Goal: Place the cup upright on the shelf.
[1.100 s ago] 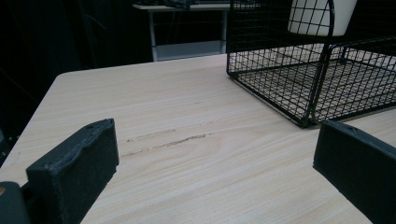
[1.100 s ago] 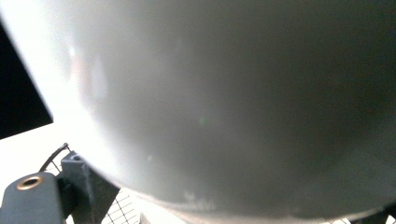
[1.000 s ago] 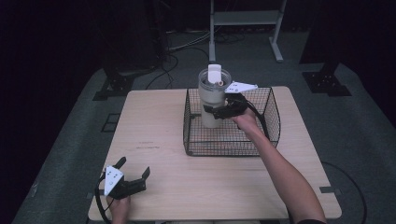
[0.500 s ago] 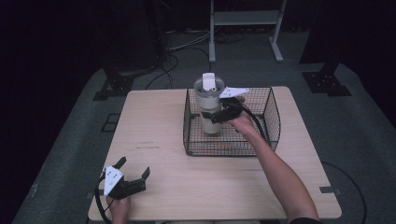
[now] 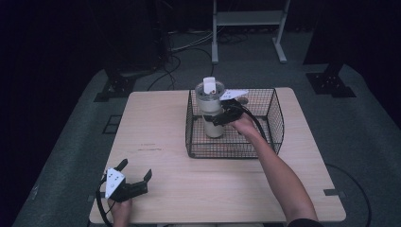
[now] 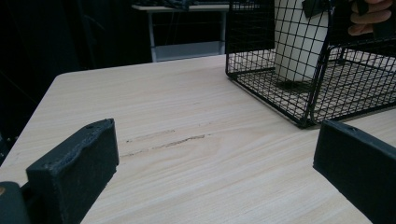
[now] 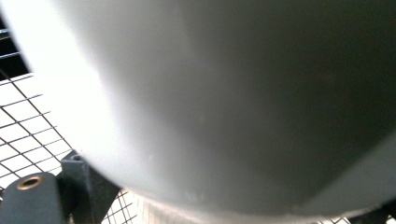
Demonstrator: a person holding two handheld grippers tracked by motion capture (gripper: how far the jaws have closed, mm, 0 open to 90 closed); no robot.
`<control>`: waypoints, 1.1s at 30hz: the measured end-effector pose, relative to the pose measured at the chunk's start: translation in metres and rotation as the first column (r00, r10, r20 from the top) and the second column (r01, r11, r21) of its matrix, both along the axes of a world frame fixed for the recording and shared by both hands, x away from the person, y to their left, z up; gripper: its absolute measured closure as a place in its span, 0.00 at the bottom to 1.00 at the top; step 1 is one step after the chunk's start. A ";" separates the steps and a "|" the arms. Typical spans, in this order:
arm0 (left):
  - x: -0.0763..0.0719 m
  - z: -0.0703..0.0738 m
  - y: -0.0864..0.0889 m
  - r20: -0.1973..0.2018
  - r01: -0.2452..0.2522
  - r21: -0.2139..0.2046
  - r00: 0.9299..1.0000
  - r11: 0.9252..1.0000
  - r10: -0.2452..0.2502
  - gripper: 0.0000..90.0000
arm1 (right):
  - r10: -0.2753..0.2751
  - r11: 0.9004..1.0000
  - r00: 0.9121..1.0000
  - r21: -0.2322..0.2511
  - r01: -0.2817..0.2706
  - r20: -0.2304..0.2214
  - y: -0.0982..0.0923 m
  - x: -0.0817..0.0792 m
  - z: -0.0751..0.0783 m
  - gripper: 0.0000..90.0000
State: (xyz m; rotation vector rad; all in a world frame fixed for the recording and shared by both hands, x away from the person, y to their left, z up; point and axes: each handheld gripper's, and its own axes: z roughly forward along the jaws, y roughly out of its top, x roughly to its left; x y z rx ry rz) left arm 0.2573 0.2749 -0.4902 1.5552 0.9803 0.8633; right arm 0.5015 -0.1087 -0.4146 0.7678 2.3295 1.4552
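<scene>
Right tool [image 5: 218,118] grips the upright tumbler [image 5: 211,111] inside the wire basket [image 5: 274,118].
Its long axis stands vertical; left tool [image 5: 135,182] rests wide open, well apart on the bench [image 5: 156,123].

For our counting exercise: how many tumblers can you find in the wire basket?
1. The tumbler stands upright in the left part of the wire basket, with the right gripper at its side. Nothing else seems hidden behind it.

A tumbler [image 5: 210,111] stands inside the wire basket [image 5: 272,113] at the table's [image 5: 156,123] far side; the left gripper [image 5: 135,182] rests at the near-left corner.
</scene>
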 end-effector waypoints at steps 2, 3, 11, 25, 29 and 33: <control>0.000 0.000 0.000 0.002 0.000 -0.001 1.000 1.000 0.000 0.00 | 0.003 1.000 1.000 -0.004 -0.003 -0.004 0.001 0.000 -0.001 0.11; 0.000 0.000 0.000 0.001 -0.001 -0.001 1.000 1.000 0.001 0.00 | 0.006 1.000 1.000 -0.008 -0.006 -0.008 0.002 0.000 -0.002 0.11; 0.000 0.000 0.000 0.001 0.002 0.003 1.000 1.000 -0.002 0.00 | 0.047 0.998 0.999 -0.038 -0.047 -0.011 0.004 0.002 -0.006 0.10; -0.001 0.000 0.000 0.002 0.002 0.001 1.000 1.000 -0.002 0.00 | 0.073 0.997 0.997 -0.039 -0.073 0.010 0.000 0.000 -0.009 0.10; -0.001 0.000 0.000 0.003 0.002 -0.003 1.000 1.000 -0.002 0.00 | 0.083 0.996 0.996 -0.042 -0.082 0.025 -0.002 -0.001 -0.010 0.10; -0.001 0.000 0.000 0.004 0.002 -0.003 1.000 1.000 -0.002 0.00 | 0.083 0.996 0.996 -0.038 -0.082 0.022 -0.003 -0.002 -0.011 0.10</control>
